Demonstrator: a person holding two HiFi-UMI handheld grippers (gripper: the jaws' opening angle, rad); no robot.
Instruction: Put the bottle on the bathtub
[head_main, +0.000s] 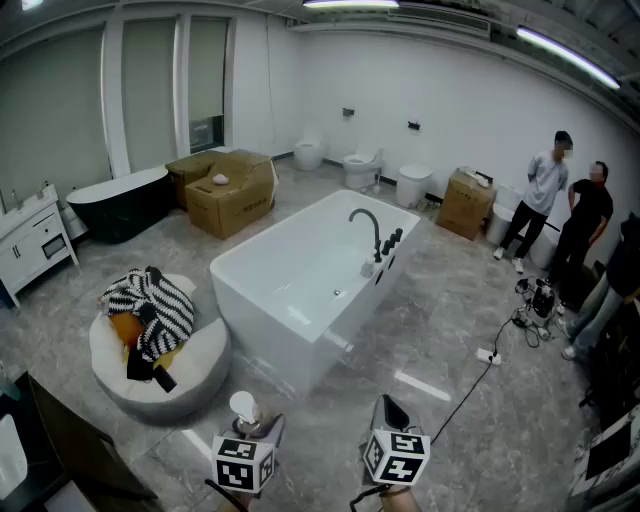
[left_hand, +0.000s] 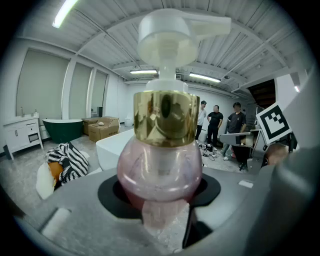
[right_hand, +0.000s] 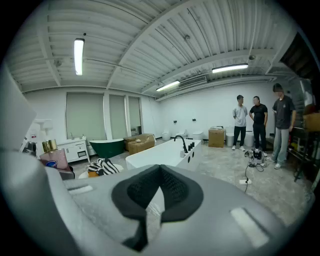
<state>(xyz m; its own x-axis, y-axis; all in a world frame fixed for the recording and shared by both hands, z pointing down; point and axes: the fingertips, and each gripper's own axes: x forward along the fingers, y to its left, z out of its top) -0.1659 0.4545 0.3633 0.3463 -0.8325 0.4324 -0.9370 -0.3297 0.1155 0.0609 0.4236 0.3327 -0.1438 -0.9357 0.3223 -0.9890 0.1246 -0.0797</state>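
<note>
A round pink bottle (left_hand: 160, 167) with a gold collar and a white pump head stands upright between the pads of my left gripper (left_hand: 160, 200), which is shut on its lower body. In the head view the bottle (head_main: 243, 408) shows at the bottom, above the left gripper's (head_main: 246, 440) marker cube. The white bathtub (head_main: 300, 275) with a black faucet (head_main: 368, 226) lies ahead, a good way beyond both grippers. My right gripper (head_main: 390, 415) hangs beside the left one. Its black pads (right_hand: 175, 187) meet at the tips with nothing between them.
A round white seat (head_main: 200, 365) with striped cloth sits left of the tub. Cardboard boxes (head_main: 232, 190), a black tub (head_main: 120, 205) and a white cabinet (head_main: 30, 240) stand at the back left. Three people (head_main: 545, 195) stand at the right, near floor cables (head_main: 500, 345).
</note>
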